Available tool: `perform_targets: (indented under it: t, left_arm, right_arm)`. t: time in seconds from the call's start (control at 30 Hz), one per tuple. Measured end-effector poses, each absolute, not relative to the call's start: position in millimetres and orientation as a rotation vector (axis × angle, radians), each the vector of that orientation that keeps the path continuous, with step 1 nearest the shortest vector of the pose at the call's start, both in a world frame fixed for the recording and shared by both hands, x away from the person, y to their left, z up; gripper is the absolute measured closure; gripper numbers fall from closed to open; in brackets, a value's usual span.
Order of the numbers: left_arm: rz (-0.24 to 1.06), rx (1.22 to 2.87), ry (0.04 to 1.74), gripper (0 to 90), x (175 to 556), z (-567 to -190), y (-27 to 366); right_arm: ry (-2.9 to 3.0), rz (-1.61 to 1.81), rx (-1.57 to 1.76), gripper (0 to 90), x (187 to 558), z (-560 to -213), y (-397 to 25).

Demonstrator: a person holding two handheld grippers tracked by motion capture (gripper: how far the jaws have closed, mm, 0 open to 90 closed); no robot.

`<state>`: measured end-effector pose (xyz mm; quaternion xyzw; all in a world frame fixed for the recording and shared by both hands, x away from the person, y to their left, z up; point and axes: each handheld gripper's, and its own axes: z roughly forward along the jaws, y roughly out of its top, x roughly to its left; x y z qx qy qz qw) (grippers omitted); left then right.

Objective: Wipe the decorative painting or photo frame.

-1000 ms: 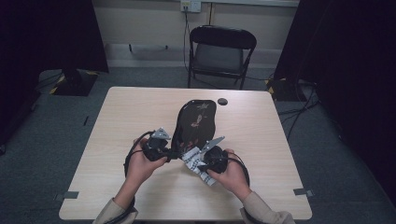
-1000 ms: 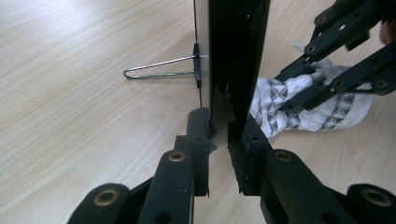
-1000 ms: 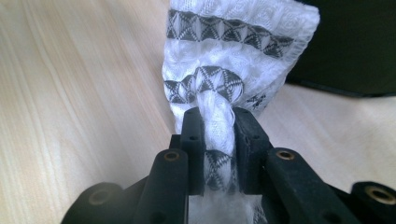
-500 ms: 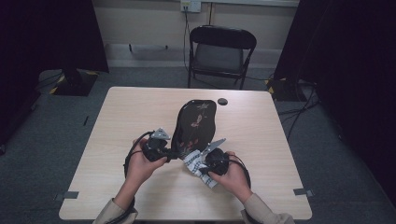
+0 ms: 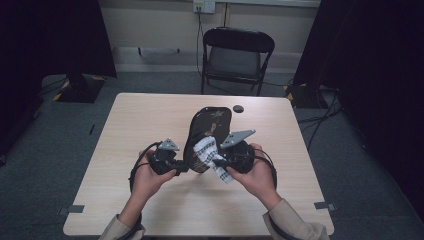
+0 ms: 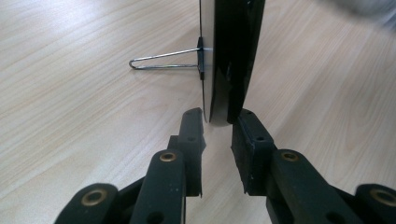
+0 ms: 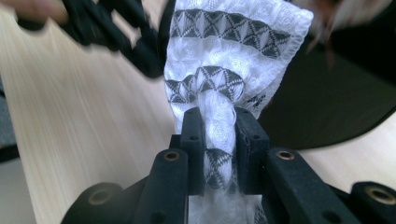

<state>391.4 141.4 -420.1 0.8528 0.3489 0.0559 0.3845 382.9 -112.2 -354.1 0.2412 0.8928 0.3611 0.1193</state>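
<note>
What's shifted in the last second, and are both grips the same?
The right gripper has carried the patterned cloth slightly further onto the black mirror. The left gripper still grips the mirror's edge, the cloth stays clamped, and the small black disc hasn't moved.

Black grippers [image 5: 192, 167]; beige sleeves [image 5: 295, 226]

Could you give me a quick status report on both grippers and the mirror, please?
Left hand-held gripper clamped on the black mirror's lower edge. Right hand-held gripper shut on patterned cloth, pressed to the mirror face. Wire stand out behind; nothing in the way.
</note>
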Motion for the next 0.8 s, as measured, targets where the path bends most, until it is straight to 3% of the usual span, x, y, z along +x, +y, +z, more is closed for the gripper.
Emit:
perform_targets:
  t: [0.23, 0.8]
  left_arm:
    - [0.137, 2.171, 0.866, 75.2, 391.7, -420.2, 140.8]
    - [0.136, 2.175, 0.864, 76.5, 391.9, -422.1, 139.8]
  right_arm:
    - [2.609, 1.057, 0.655, 76.6, 386.2, -338.1, -90.0]
    - [2.715, 0.970, 0.687, 76.6, 385.7, -392.8, -88.2]
